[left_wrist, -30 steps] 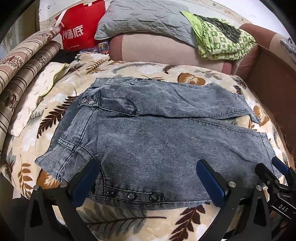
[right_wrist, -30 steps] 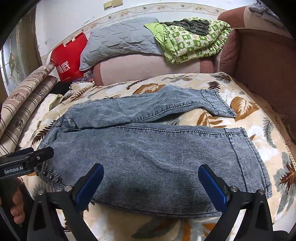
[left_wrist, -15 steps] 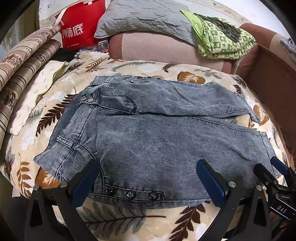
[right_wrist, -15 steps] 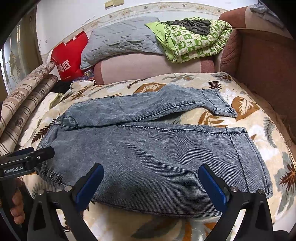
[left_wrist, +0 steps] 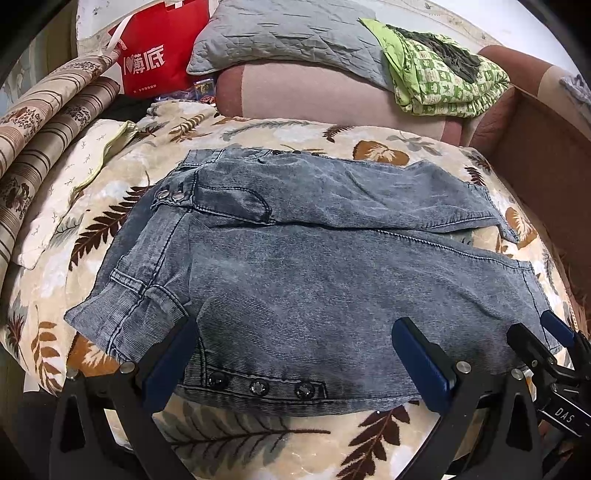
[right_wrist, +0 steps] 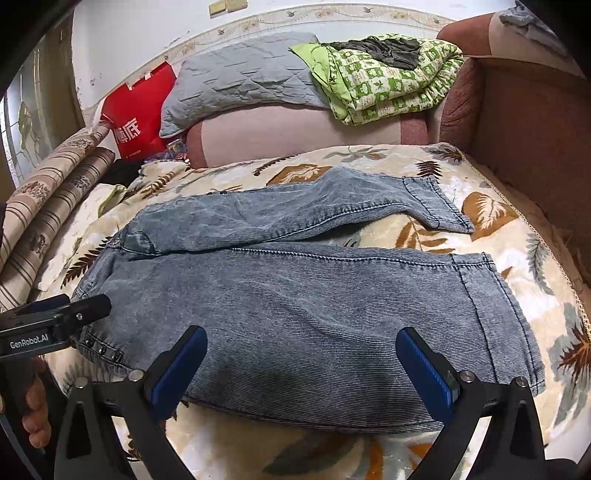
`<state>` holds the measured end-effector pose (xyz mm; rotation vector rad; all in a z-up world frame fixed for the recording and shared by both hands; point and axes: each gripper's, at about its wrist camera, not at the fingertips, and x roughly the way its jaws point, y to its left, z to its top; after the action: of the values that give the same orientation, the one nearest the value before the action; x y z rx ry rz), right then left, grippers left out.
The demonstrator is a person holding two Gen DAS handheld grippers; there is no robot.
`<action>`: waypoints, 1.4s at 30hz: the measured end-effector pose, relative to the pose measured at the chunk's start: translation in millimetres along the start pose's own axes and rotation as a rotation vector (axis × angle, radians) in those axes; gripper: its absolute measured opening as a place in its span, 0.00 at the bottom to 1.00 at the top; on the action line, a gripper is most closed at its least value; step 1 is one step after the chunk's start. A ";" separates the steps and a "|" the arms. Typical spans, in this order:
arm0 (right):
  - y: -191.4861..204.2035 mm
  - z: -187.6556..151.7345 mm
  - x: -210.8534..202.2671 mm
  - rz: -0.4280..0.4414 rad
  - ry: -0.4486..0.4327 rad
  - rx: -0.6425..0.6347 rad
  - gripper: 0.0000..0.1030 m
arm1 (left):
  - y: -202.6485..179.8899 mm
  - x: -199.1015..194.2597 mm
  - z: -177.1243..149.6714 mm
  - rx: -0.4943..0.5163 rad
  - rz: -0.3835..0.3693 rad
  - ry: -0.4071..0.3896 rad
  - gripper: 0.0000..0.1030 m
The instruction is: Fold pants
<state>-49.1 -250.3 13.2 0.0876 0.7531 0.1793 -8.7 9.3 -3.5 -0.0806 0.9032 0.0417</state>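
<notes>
behind pants (left_wrist: 314, 280): grey pillow (left_wrist: 288, 33), green quilt (left_wrist: 443, 81), red bag (left_wrist: 155, 62).

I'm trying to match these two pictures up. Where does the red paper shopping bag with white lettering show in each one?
Left wrist view: the red paper shopping bag stands top left, behind the bed.
Right wrist view: it sits upper left, lower and smaller.
Shared landmark: the quilted grey pillow lies just right of it in both.

1. Left wrist: low and close over the waistband end of the pants (left_wrist: 314, 280), facing the sofa back.
2. Right wrist: low and close over the near leg, facing likewise.
3. Shared: pants, leaf-print blanket (right_wrist: 491, 206), red bag (left_wrist: 159, 55).
</notes>
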 end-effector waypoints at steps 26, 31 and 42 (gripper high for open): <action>-0.7 0.2 -0.9 0.000 0.000 0.009 1.00 | 2.5 -0.6 -0.3 -0.003 0.001 0.002 1.00; -0.6 0.0 -0.4 -0.001 0.000 0.011 1.00 | 2.5 -0.4 -0.4 -0.003 0.001 0.003 1.00; -1.6 -0.1 0.5 0.001 0.004 0.017 1.00 | 2.7 -0.3 -0.9 -0.005 0.000 0.003 1.00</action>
<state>-48.7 -251.7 12.6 0.1037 0.7589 0.1740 -9.9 11.9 -3.9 -0.0855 0.9060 0.0445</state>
